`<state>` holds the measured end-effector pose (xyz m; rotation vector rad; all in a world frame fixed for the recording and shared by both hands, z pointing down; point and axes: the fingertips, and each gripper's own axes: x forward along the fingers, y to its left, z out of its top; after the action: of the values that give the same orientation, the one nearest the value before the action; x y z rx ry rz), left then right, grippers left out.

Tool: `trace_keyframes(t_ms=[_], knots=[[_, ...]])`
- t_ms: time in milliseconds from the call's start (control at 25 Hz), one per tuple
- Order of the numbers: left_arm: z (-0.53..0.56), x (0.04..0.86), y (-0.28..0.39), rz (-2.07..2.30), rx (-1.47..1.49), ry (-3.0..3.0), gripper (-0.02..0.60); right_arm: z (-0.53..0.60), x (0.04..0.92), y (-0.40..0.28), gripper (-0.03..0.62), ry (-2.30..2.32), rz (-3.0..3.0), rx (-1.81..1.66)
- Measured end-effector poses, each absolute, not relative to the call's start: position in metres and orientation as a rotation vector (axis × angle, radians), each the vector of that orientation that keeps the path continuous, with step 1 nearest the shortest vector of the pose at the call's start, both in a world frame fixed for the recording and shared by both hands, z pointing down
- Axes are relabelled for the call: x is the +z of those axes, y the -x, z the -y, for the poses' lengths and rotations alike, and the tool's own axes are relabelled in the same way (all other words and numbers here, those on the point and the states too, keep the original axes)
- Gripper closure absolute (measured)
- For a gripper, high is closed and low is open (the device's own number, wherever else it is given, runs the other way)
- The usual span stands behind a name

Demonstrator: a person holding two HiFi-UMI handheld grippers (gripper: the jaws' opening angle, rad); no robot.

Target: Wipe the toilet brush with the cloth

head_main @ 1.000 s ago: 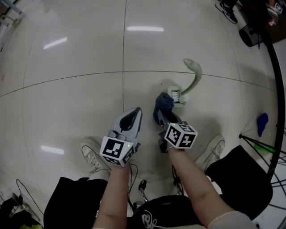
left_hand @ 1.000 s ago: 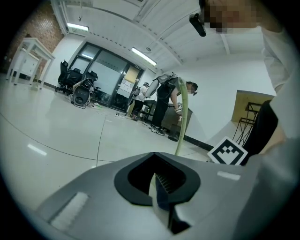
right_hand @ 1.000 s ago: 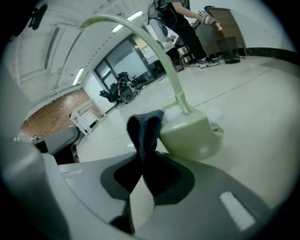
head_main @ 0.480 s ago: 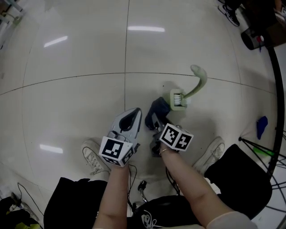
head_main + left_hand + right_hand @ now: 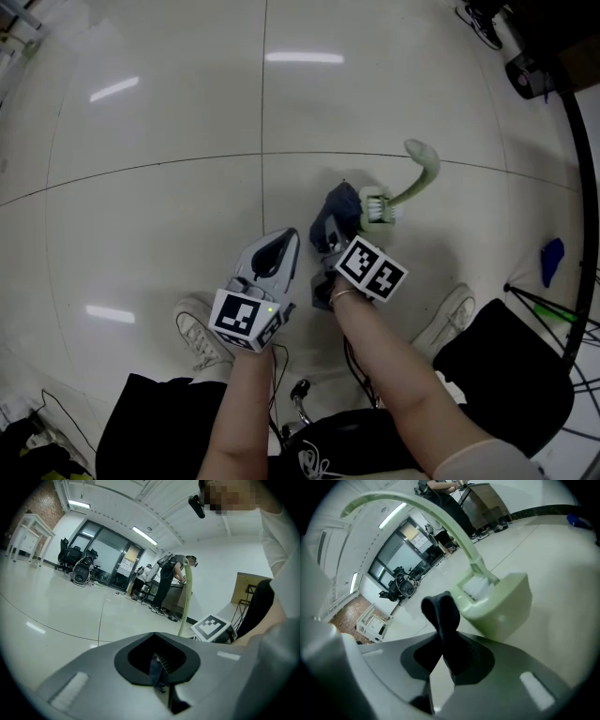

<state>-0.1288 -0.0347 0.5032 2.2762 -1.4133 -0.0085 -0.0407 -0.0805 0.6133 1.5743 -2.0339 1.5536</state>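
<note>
Left claw (image 5: 284, 240): closed, nothing gripped, held low beside the right one.
Right claw (image 5: 326, 246): clamped on dark cloth (image 5: 339, 208).
Cloth: bunched upward, just beside holder (image 5: 377, 214).
Brush (image 5: 419, 169): pale green, standing in holder, curved handle up.

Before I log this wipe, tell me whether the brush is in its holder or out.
In. The toilet brush stands upright, its white bristles sunk into the green holder.
</note>
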Motion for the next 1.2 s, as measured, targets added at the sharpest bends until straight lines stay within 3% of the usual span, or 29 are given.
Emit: trace_keyframes(t_ms=[280, 480, 920, 1200], knots=[[0.034, 0.508, 0.133, 1.404, 0.008, -2.272, 0.575, 0.054, 0.649, 0.024, 0.523, -1.586, 1.903, 1.609], [0.042, 0.487, 0.129, 1.425, -0.016, -2.297, 0.575, 0.030, 0.619, 0.031, 0.523, -1.458, 1.998, 1.547], [0.112, 0.299, 0.101, 1.536, -0.250, -2.554, 0.575, 0.032, 0.344, 0.021, 0.523, -1.244, 2.779, 0.720], [0.145, 0.274, 0.071, 1.404, -0.112, -2.677, 0.575, 0.096, 0.243, -0.009, 0.523, -1.347, 2.886, 0.358]])
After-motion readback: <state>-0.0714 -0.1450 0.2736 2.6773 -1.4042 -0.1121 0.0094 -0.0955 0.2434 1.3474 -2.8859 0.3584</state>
